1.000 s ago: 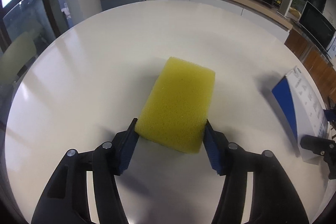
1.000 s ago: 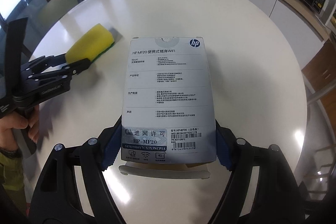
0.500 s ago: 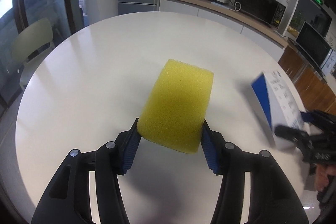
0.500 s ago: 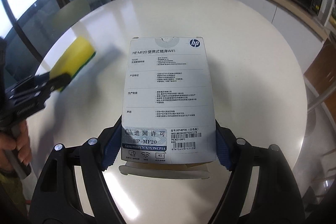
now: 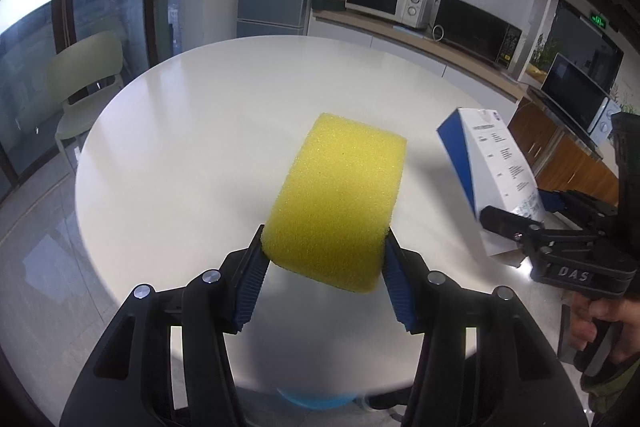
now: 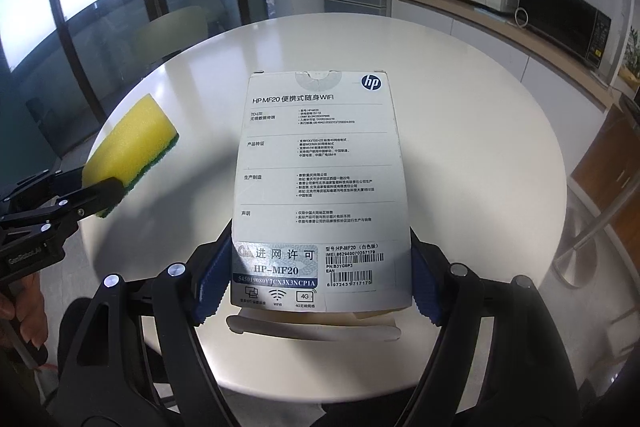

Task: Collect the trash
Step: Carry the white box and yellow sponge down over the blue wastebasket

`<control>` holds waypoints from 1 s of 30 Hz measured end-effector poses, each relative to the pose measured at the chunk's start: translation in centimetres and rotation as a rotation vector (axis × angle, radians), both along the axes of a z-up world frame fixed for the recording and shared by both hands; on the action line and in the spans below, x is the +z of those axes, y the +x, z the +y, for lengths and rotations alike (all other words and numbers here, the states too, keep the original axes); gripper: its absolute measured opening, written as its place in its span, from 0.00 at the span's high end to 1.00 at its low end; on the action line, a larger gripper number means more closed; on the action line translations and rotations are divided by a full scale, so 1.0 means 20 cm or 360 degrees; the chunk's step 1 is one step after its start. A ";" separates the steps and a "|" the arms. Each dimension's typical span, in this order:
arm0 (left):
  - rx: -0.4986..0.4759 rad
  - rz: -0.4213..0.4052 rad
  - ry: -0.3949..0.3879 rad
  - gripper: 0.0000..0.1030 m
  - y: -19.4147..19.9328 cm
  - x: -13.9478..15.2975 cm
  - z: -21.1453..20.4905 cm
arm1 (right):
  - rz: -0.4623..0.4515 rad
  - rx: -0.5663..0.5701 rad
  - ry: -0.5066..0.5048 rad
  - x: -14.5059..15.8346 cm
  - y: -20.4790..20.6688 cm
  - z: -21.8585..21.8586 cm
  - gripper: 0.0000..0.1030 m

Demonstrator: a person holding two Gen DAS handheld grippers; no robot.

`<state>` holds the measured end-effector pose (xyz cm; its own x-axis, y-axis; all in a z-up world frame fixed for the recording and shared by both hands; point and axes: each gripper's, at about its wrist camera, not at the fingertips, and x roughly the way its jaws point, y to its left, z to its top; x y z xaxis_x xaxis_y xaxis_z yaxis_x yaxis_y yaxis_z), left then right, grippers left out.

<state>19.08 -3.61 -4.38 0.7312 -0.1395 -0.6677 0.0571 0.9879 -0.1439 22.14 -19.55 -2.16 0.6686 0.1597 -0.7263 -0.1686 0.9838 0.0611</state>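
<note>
My left gripper (image 5: 324, 283) is shut on a yellow sponge (image 5: 336, 199) with a green scrub layer and holds it above the round white table (image 5: 200, 131). The sponge also shows at the left of the right wrist view (image 6: 128, 151), held by the left gripper (image 6: 100, 197). My right gripper (image 6: 320, 283) is shut on a white HP WiFi box (image 6: 320, 179) and holds it above the table (image 6: 480, 147). In the left wrist view the box (image 5: 488, 179) is at the right, tilted, in the right gripper (image 5: 516, 223).
A light green chair (image 5: 84, 83) stands left of the table by the windows. A counter with microwaves (image 5: 384, 1) runs along the back wall. Something blue (image 5: 316, 399) shows below the table's near edge. A metal pole base (image 6: 580, 267) stands on the floor at right.
Both grippers have risen and pulled back from the table with the sponge and the box still held. The table now looks farther below and more of the room shows.
</note>
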 end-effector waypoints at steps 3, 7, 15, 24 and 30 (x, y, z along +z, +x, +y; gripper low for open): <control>-0.0004 -0.0012 -0.0030 0.49 -0.08 -0.01 -0.01 | -0.0019 0.0030 0.0020 0.00 -0.14 0.05 0.31; -0.0013 -0.0036 -0.0012 0.49 -0.19 -0.01 -0.02 | -0.0028 0.0047 0.0049 -0.02 -0.28 0.09 0.31; -0.0011 -0.0009 -0.0014 0.49 -0.39 -0.07 -0.06 | 0.0024 0.0087 0.0051 -0.11 -0.55 0.10 0.31; -0.0079 0.0011 0.0063 0.49 -0.65 -0.15 0.00 | 0.0090 0.0192 0.0039 -0.21 -0.80 0.13 0.31; -0.0068 0.0141 0.0056 0.49 -0.70 -0.33 0.02 | 0.0238 0.0199 0.0044 -0.42 -0.90 0.13 0.31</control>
<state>5.11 -3.28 -10.99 0.6631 -0.1445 -0.7344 0.0877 0.9894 -0.1154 4.10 -16.89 -10.50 0.5272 0.2561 -0.8102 -0.2762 0.9534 0.1216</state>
